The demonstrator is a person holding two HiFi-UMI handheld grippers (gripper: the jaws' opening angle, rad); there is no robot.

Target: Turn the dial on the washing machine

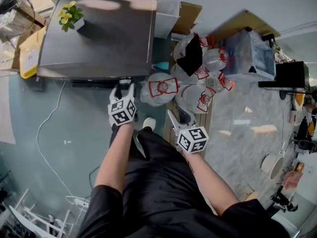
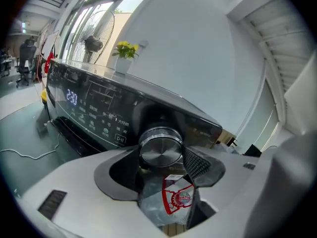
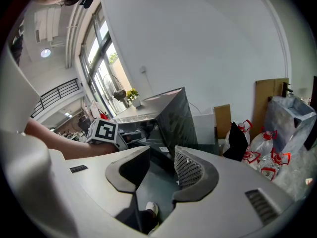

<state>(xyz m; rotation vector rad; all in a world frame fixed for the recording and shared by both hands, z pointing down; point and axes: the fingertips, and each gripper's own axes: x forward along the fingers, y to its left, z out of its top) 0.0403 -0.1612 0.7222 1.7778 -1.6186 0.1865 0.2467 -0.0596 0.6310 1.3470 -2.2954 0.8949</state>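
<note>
The dark grey washing machine (image 1: 99, 33) stands ahead of me, its front control panel (image 2: 94, 113) lit. In the left gripper view the round silver dial (image 2: 158, 150) sits between the jaws of my left gripper (image 2: 161, 157), whose pads lie against its rim. In the head view the left gripper (image 1: 125, 85) reaches the machine's front edge and hides the dial. My right gripper (image 1: 172, 115) hangs lower right, away from the machine. Its jaws (image 3: 163, 167) stand open with nothing between them, over the floor and a shoe.
A potted yellow flower (image 1: 69, 16) stands on the machine's top. Several clear water jugs with red labels (image 1: 198, 78) crowd the floor right of the machine, with a cardboard box (image 1: 185, 16) behind. A white cable (image 1: 49, 133) trails across the floor at left.
</note>
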